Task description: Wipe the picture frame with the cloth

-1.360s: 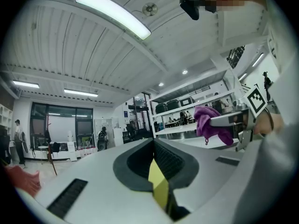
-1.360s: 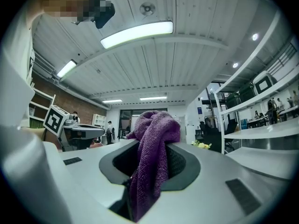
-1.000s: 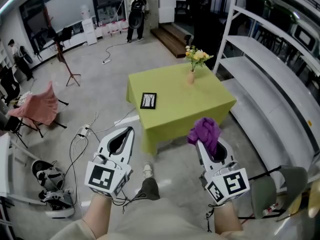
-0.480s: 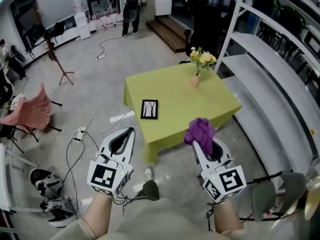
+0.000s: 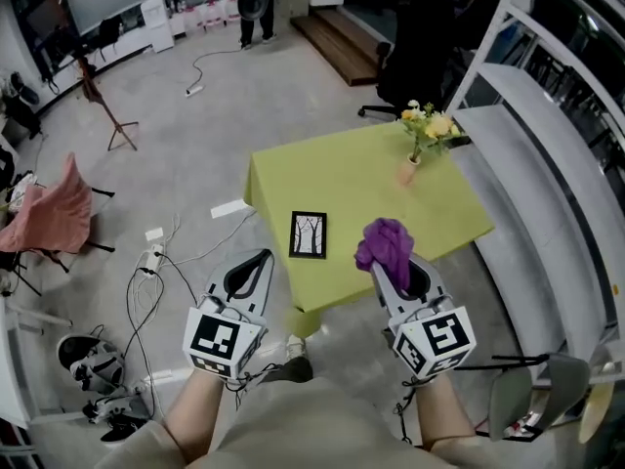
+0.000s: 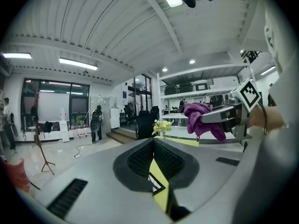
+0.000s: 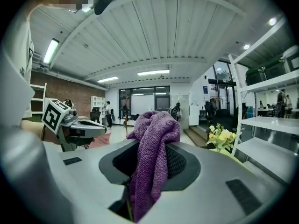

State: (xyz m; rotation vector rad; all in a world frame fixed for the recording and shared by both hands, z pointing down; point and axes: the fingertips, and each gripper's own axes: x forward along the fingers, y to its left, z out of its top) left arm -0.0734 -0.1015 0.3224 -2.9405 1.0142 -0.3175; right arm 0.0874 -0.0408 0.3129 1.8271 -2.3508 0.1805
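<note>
green table (image 5: pixel 371 184), picture frame (image 5: pixel 309 234) lengthwise away, right hand-held gripper (image 5: pixel 386 266) pinching cloth (image 5: pixel 384 240), left hand-held gripper (image 5: pixel 262 255) closed

Grey floor (image 5: pixel 195 125) is lit by ceiling strip lights (image 6: pixel 77 63); white shelving (image 5: pixel 552 140) is seen at rt, pink chair (image 5: pixel 49 218) at lt.

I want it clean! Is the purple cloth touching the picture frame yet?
Apart. In the head view, green table shows between the cloth in the right gripper and the picture frame.
</note>
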